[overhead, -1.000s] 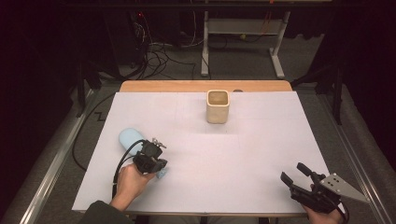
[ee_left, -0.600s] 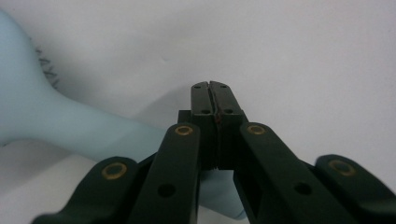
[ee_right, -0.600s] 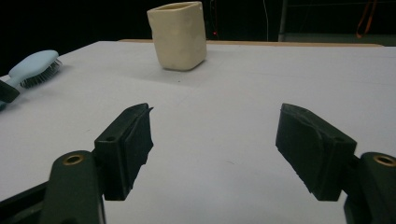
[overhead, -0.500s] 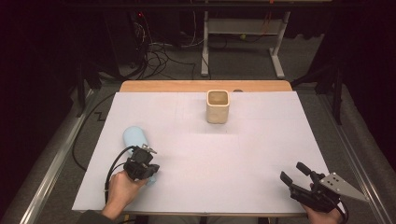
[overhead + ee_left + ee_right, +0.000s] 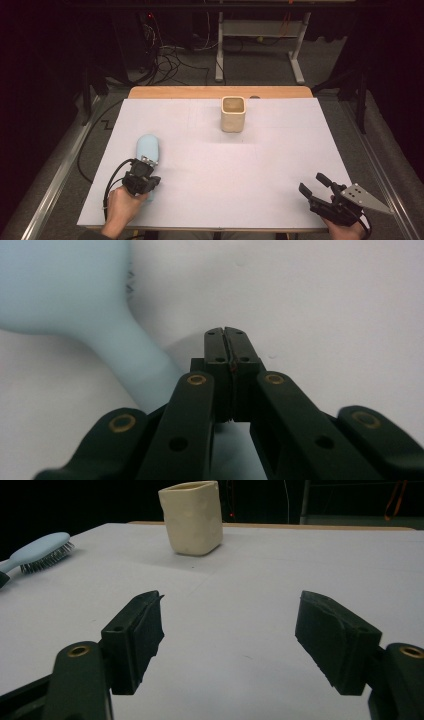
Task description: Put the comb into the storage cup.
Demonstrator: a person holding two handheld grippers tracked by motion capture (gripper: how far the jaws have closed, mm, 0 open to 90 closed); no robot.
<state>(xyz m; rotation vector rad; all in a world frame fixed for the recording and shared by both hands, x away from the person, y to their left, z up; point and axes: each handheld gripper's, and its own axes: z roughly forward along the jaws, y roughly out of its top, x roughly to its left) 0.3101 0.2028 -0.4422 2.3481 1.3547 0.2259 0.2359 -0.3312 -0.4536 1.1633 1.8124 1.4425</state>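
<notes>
The left gripper [image 5: 146, 167] sits at the near left of the white table sheet [image 5: 280, 150], over the handle of a pale blue hairbrush [image 5: 148, 148]. Its jaws are pressed flat together with nothing between them; in the left gripper view the brush's handle [image 5: 137, 365] runs past them on the left and under the gripper body, so the brush lies free on the sheet, bristles down. Compared with a second ago, the left hand [image 5: 122, 205] has drawn back toward the near edge and a little left, and more of the brush head shows beyond the gripper. The brush itself lies where it did, near the left edge of the sheet.

The right gripper [image 5: 316, 184] rests at the near right corner, jaws spread wide and empty, unchanged from the earlier frames. From its own view the open jaws frame bare sheet, with a cream cup [image 5: 191, 517] standing upright at the far middle and the hairbrush [image 5: 42, 550] far off to the left. The cup has not moved.
</notes>
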